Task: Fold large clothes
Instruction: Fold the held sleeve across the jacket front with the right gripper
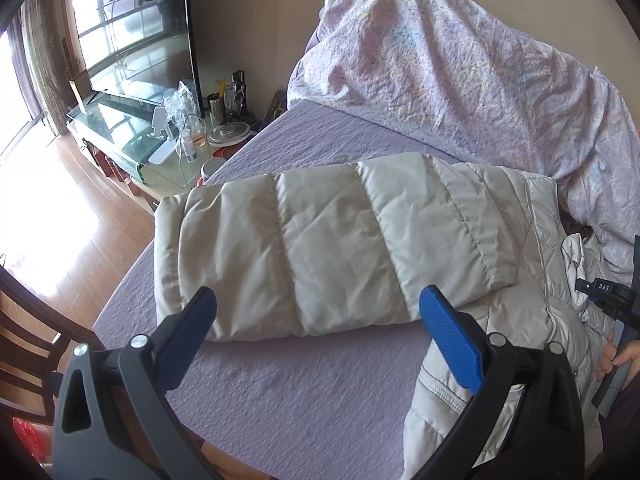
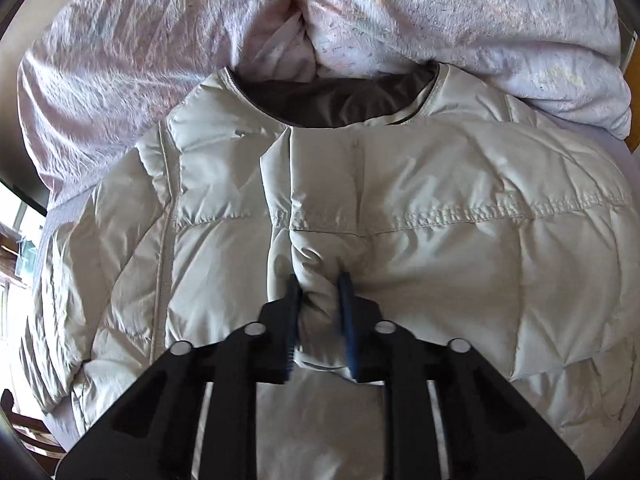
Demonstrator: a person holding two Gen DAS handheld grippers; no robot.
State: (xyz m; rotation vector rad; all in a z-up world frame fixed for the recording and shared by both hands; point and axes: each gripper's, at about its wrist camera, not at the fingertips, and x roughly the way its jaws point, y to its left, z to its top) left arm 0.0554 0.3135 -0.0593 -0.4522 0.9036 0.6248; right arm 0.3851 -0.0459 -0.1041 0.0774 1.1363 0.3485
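Observation:
A cream quilted puffer jacket [image 1: 320, 240] lies on the purple bed sheet [image 1: 300, 392]. One sleeve is spread out to the left toward the bed edge. My left gripper [image 1: 318, 312] is open and empty, just short of the sleeve's near edge. In the right wrist view the jacket [image 2: 440, 240] lies front up, its dark-lined collar [image 2: 336, 100] at the far side. My right gripper [image 2: 320, 296] is shut on a pinched fold of the jacket's front, near the centre. The right gripper also shows at the right edge of the left wrist view [image 1: 608, 296].
A rumpled floral duvet [image 1: 460, 60] is heaped at the far side of the bed, also in the right wrist view [image 2: 160, 40]. A glass TV stand [image 1: 140, 136] with bottles and a TV [image 1: 132, 28] is left of the bed. A wooden chair [image 1: 28, 340] stands near left.

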